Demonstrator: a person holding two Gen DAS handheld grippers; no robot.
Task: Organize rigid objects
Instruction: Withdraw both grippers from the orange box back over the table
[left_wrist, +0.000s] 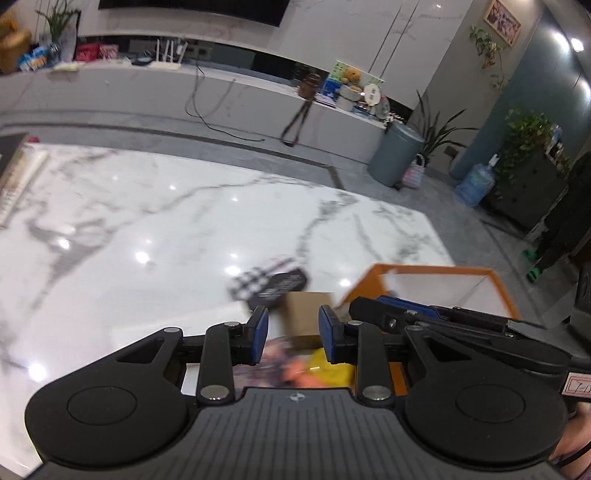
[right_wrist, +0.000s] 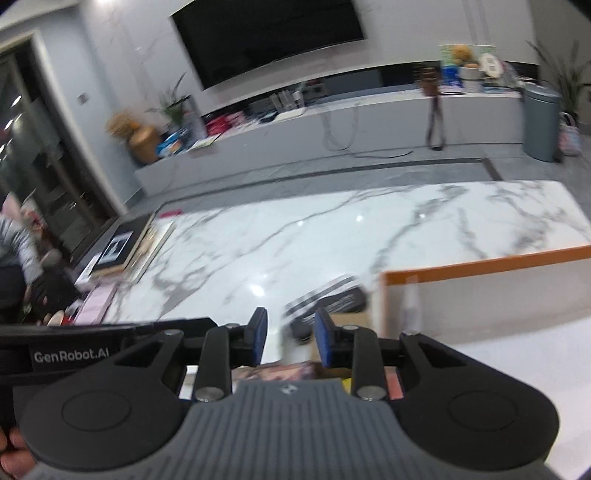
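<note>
White marble with grey lines makes up our worktop (left_wrist: 147, 221), and it shines under the lights. Behind it we see a long low shelf, a big dark TV (right_wrist: 266, 33) on the wall and a grey bin (left_wrist: 395, 155) on the floor.

Our left claw (left_wrist: 293, 325) hangs over the worktop. Its blue pads stand a little apart and grip nothing. Our right claw (right_wrist: 290, 328) is just beside it, also loosened, with nothing between its pads.

Past the tips of both claws lies a small brown box (left_wrist: 306, 314). Touching it on the far side is a black pouch (left_wrist: 273, 286) with a black-and-white check part. Just to the right of these stands a white tray with an orange rim (left_wrist: 424, 269).

Under our left claw we see something yellow (left_wrist: 325, 369) and other colours, too blurry to name.
</note>
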